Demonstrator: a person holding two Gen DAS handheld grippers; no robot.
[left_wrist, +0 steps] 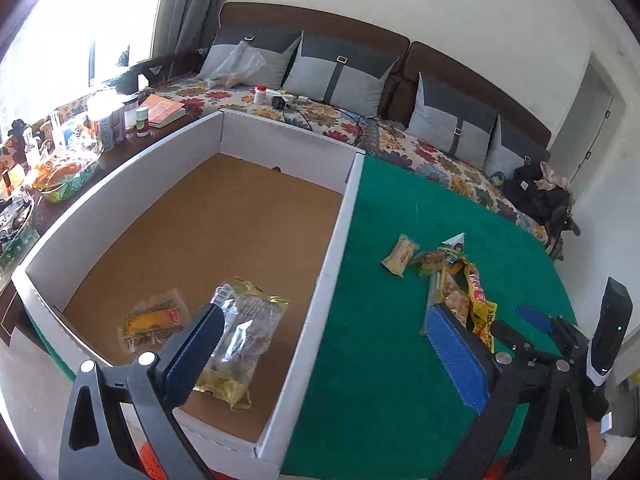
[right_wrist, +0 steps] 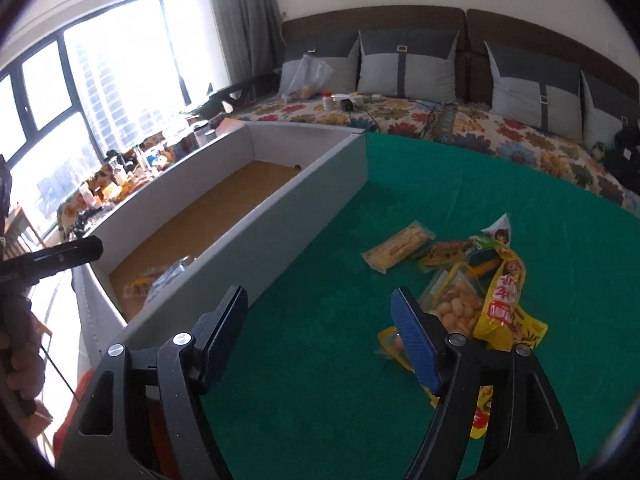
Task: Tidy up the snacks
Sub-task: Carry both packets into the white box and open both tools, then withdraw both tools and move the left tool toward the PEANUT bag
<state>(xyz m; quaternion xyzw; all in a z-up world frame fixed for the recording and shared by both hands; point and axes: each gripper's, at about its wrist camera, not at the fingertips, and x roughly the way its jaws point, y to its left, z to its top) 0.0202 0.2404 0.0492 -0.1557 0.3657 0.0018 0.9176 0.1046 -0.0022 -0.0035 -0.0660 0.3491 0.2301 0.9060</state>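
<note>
A white cardboard box (left_wrist: 334, 236) with a brown floor stands on the green cloth (left_wrist: 376, 360). In it lie a clear snack bag (left_wrist: 240, 340) and a small orange packet (left_wrist: 154, 322). My left gripper (left_wrist: 320, 344) is open and empty, straddling the box's right wall. A pile of snack packets (right_wrist: 476, 280) lies on the cloth (right_wrist: 320, 360) right of the box (right_wrist: 280, 216), with a pale wafer packet (right_wrist: 398, 246) and a yellow bag (right_wrist: 508, 300). My right gripper (right_wrist: 320, 320) is open and empty, just left of the pile. It also shows in the left wrist view (left_wrist: 516, 320).
A sofa with a floral cover (right_wrist: 460, 124) and grey cushions runs behind the table. A side table (left_wrist: 72, 152) left of the box holds jars, bottles and a book. A dark bag (left_wrist: 536, 196) lies at the sofa's right end.
</note>
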